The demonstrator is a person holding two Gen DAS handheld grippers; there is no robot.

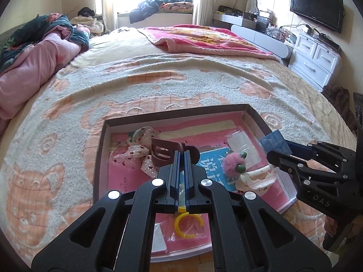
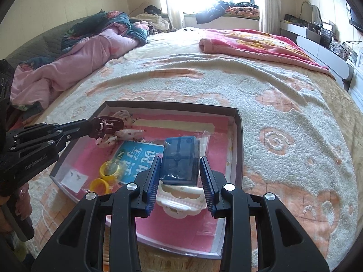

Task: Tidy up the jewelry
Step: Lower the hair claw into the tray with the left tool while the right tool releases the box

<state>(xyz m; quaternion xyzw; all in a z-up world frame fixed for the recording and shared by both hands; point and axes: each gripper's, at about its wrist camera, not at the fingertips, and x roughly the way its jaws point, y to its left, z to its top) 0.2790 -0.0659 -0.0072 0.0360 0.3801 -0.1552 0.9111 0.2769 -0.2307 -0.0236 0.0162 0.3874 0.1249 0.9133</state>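
Observation:
A shallow box tray (image 1: 101, 158) (image 2: 238, 136) with a pink lining lies on the bed. My left gripper (image 1: 182, 153) (image 2: 90, 125) is shut on a brown claw hair clip (image 1: 164, 150) (image 2: 106, 123) and holds it above the tray's left part. My right gripper (image 2: 180, 170) (image 1: 272, 156) is shut on a dark blue clear box (image 2: 180, 158) (image 1: 275, 142) over the tray's right part. In the tray lie a floral scrunchie (image 1: 138, 154), a pink pom-pom hair tie (image 1: 231, 162), a white scalloped case (image 2: 181, 200), yellow rings (image 2: 109, 170) and a clear bag (image 1: 240, 142).
The tray rests on a cream and orange fleece blanket (image 1: 170, 74). A pink quilt (image 1: 34, 68) is bunched at the left, a pink blanket (image 1: 204, 38) at the far end. White drawers (image 1: 315, 56) and a wall television (image 1: 317, 6) stand to the right.

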